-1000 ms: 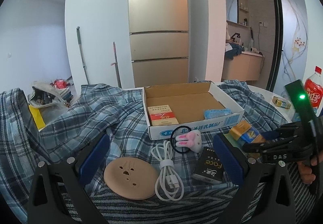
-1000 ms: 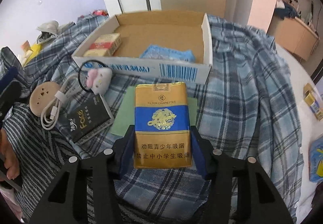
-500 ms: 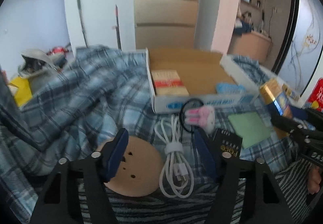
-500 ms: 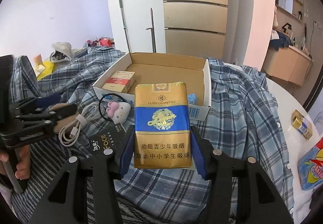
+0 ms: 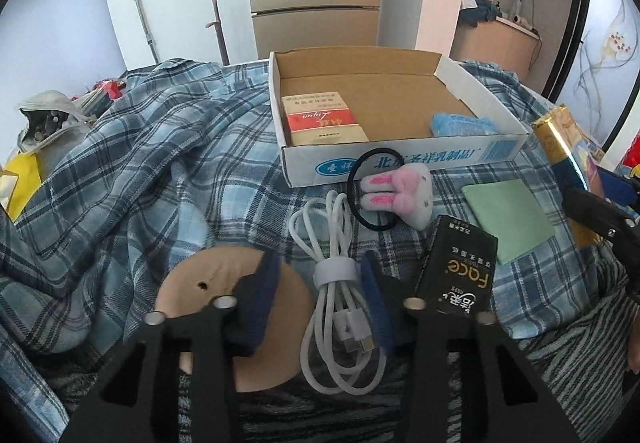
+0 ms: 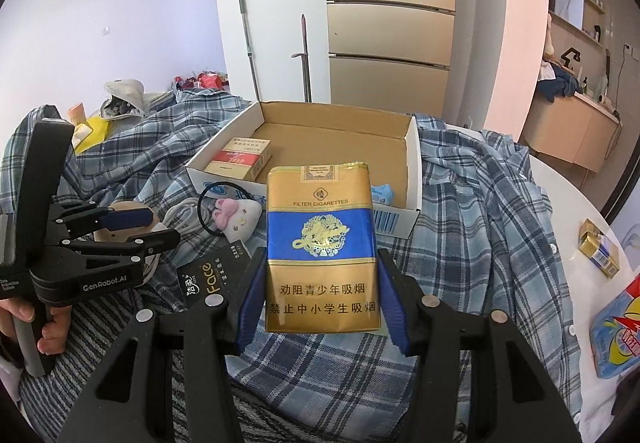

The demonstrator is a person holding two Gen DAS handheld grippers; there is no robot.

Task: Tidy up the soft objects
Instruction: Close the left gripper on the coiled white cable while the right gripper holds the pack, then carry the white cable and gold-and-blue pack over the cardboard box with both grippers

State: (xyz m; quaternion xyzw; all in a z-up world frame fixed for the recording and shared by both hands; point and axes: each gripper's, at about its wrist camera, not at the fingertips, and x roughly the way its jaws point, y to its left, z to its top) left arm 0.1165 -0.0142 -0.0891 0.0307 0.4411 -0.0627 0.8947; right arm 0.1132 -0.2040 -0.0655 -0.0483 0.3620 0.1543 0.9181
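A coiled white cable (image 5: 335, 283) lies on the plaid cloth between the pads of my left gripper (image 5: 320, 267). Its jaws are closing, and a gap still shows beside the left pad. Left of the cable lies a tan round pad (image 5: 208, 275), and right of it a black tissue pack (image 5: 460, 271). A pink bunny hair tie (image 5: 404, 191) and a green cloth (image 5: 508, 215) lie in front of the cardboard box (image 5: 400, 161). My right gripper (image 6: 320, 275) is shut on a gold-and-blue cigarette pack (image 6: 320, 239), held upright above the cloth. In the right wrist view my left gripper (image 6: 160, 227) is at the left.
The box holds a red-and-tan pack (image 5: 324, 119) and a blue packet (image 5: 460, 123). A plaid shirt (image 5: 140, 171) covers the table. At the right lie a small gold pack (image 6: 598, 253) and a blue bag (image 6: 618, 327). A fridge (image 6: 390, 35) stands behind.
My left gripper came down and forward over the white cable and its jaws narrowed around it. My right gripper lifted the cigarette pack up off the green cloth.
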